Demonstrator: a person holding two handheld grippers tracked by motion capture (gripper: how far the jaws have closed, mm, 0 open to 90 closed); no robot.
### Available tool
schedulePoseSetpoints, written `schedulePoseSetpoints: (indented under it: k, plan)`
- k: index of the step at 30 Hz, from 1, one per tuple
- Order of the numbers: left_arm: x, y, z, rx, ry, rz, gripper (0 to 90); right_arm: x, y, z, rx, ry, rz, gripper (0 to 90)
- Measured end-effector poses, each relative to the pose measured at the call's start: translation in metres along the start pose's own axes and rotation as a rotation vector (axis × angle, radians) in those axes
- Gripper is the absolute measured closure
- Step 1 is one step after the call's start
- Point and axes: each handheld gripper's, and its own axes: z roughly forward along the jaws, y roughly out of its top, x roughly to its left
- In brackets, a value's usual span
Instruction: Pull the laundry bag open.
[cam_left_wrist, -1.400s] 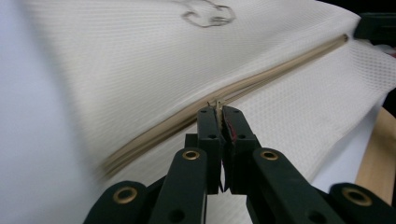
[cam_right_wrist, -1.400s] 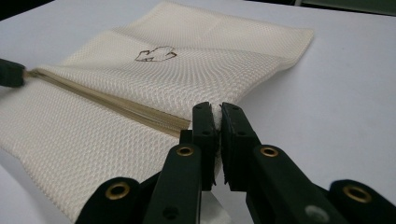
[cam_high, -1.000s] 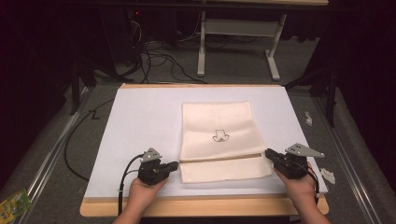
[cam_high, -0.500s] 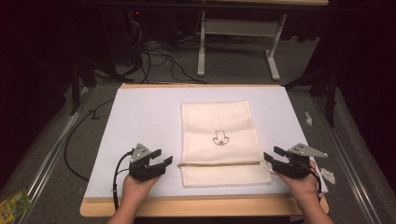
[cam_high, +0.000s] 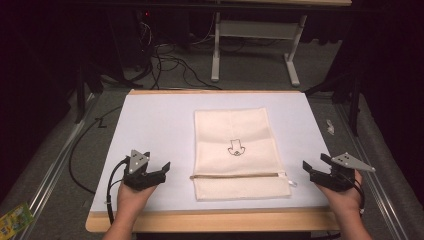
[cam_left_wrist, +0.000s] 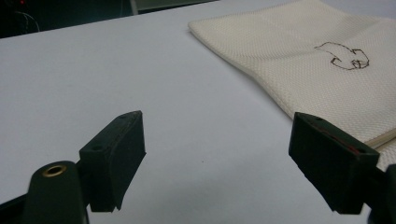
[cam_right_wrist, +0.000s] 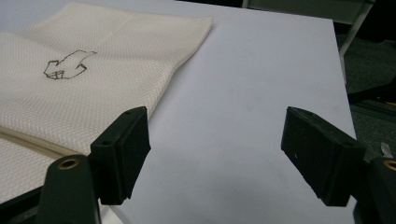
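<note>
The cream cloth bag (cam_high: 237, 152) lies flat in the middle of the white sheet (cam_high: 150, 125), its zipper (cam_high: 235, 175) running across near the edge closest to me and a small dark drawing (cam_high: 236, 148) stitched at its centre. My left gripper (cam_high: 161, 169) sits low over the sheet just to the left of the bag, apart from it, and my fingers (cam_left_wrist: 114, 156) there are spread wide with nothing between them; the bag's side edge shows past my right-hand finger. My right gripper (cam_high: 315, 167) hovers off the bag's right side near the sheet's edge, also clear of the cloth, fingers (cam_right_wrist: 122, 151) spread wide and empty. The sheet covers a wooden table (cam_high: 210, 220), and cables (cam_high: 170, 60) trail on the floor beyond.
</note>
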Motion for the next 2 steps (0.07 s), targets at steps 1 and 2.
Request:
schedulePoseSetpoints:
  k: [1, 2]
  plan:
    - [-0.0011, 0.0002, 0.0003, 0.004, 0.0, 0.01, 18.2, 0.0017, 0.0002, 0.0005, 0.003, 0.004, -0.007, 24.0]
    - [-0.0011, 0.0002, 0.0003, 0.004, 0.0, 0.01, 17.6, 0.0017, 0.0002, 0.0005, 0.003, 0.004, -0.007, 24.0]
